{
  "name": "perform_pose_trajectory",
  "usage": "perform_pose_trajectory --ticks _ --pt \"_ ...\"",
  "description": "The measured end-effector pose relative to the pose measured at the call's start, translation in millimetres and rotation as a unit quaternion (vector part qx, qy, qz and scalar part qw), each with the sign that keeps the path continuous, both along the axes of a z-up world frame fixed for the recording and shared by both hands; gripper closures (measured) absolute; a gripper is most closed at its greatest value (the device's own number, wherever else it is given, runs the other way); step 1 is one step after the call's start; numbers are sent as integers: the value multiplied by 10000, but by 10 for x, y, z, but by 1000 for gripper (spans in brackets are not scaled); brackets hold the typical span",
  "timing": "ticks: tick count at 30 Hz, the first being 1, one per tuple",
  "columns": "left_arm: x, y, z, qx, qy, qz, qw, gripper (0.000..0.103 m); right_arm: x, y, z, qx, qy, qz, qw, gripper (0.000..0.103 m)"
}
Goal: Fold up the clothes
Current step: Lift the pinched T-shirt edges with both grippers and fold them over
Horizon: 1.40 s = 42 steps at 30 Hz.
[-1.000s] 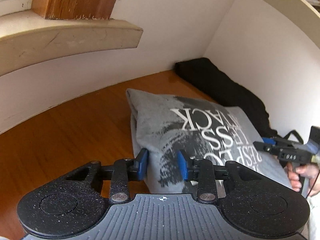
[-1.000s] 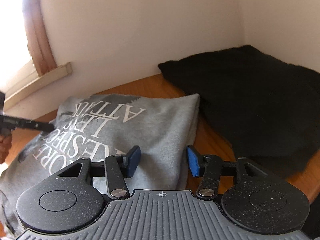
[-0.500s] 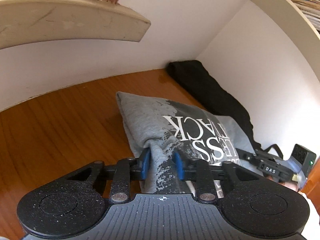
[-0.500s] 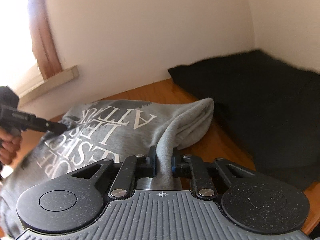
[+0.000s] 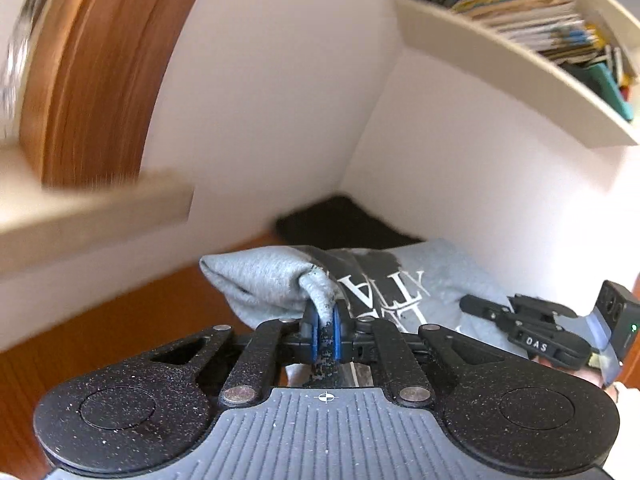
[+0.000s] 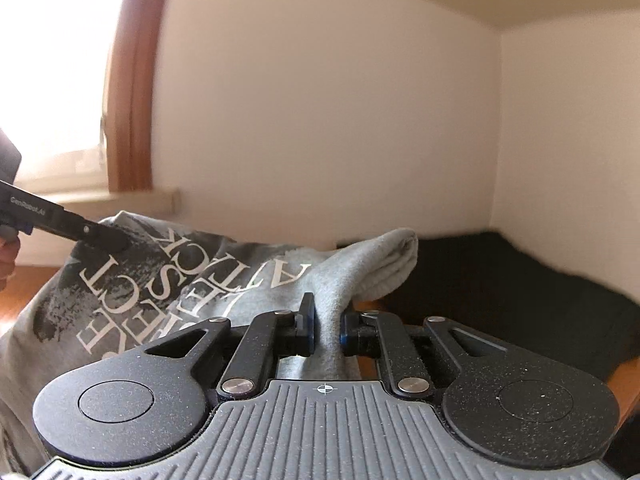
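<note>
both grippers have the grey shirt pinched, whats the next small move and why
Probably carry both pinched corners up and over toward the shirt's far side: the left gripper and right gripper are each shut on the near edge of the grey shirt, already raised off the table.

Shirt before black garment (corner)

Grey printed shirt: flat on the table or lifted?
Lifted at its near edge: the grey shirt bunches upward where the left gripper and right gripper pinch it.

Blk speckled gripper, blue pads.
</note>
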<state>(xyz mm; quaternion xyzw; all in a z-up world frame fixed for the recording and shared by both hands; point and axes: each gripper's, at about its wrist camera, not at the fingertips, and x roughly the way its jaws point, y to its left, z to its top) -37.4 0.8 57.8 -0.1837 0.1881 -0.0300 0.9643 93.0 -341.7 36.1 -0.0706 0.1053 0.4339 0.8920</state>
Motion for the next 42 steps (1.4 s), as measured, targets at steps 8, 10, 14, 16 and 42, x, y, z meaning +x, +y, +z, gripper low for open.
perform_pose_trajectory --ticks 8,10,14,16,42 --pt "-145 -400 626 327 -796 -209 9961 96 -33 -354 503 613 -577 -295 9960 91" --pt "-144 -563 819 474 -1030 -306 9931 96 11 -481 648 789 -721 -415 9934 91" --pt "46 -908 1187 741 -1391 -468 9864 96 210 -730 955 1035 -1011 -657 9873 91" --pt "156 -1074 1343 821 -1544 -542 9831 96 338 -853 1114 1117 -1131 -759 9844 91" --pt "3315 -775 -521 -147 779 562 9953 84 4089 530 92 -2007 -46 -640 9775 71"
